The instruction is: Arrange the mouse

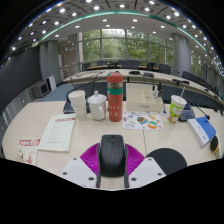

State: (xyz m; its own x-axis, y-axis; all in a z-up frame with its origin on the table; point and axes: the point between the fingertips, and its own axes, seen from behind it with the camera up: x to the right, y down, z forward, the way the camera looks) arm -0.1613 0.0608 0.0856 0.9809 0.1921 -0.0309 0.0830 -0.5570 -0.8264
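Observation:
A black computer mouse (112, 154) sits between my gripper's (112, 160) two fingers, with the purple pads (91, 158) pressed against both its sides. The mouse appears held just above the pale table (60, 150), its front pointing away from me. The lower part of the mouse and the fingertips are hidden by the gripper body.
Just beyond the mouse stand a red bottle (116, 97), a white mug (97, 106) and a grey cup (77, 101). Papers (58, 132) lie at the left, a colourful sheet (143, 121) and a green cup (177, 108) at the right. A dark round object (170, 160) lies near right.

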